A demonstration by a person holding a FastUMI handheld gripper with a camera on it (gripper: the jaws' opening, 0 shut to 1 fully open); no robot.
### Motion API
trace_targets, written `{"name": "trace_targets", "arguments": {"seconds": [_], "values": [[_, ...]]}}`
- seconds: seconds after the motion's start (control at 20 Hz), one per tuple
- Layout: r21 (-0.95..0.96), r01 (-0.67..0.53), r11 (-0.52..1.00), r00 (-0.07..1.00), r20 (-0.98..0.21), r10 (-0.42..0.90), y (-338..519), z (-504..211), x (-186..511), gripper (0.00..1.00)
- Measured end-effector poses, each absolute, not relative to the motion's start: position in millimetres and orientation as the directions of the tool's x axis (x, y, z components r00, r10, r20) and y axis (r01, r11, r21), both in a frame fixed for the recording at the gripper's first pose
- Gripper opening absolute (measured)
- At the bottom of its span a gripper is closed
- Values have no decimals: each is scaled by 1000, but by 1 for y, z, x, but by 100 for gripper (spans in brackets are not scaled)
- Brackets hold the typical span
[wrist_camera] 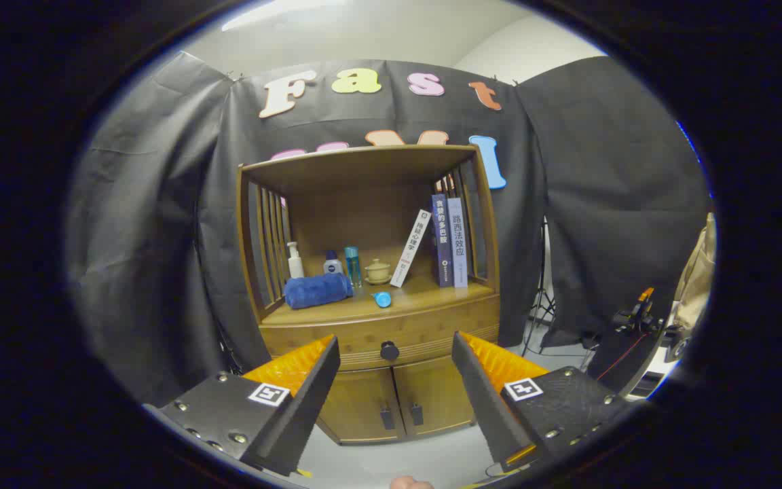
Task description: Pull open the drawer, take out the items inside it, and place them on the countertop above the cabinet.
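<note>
A wooden cabinet (377, 272) stands against the booth wall ahead of me. Its drawer (391, 333) is closed, with a dark round knob (389, 351) at its middle. My gripper (394, 353) is open and holds nothing; the knob appears between the two fingertips but lies some way beyond them. On the countertop (425, 292) above the drawer lie a rolled blue towel (318, 290) and a small blue cap (382, 299). What is inside the drawer is hidden.
At the back of the countertop stand a white pump bottle (294, 261), two small bottles (343, 263), a lidded cup (377, 272) and three books (442, 241). Two cupboard doors (398, 401) sit under the drawer. Stands and gear (635, 319) crowd the floor to the right.
</note>
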State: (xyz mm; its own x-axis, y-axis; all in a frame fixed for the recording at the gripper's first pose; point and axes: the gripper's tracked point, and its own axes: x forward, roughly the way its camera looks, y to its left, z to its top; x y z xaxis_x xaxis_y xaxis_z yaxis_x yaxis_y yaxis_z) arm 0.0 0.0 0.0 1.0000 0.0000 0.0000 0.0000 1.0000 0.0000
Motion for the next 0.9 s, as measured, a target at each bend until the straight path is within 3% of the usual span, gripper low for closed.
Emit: {"name": "trace_targets", "arguments": {"seconds": [0.9], "values": [[-52,13,999,1000,-8,-13,-6,-23,9,99]]}}
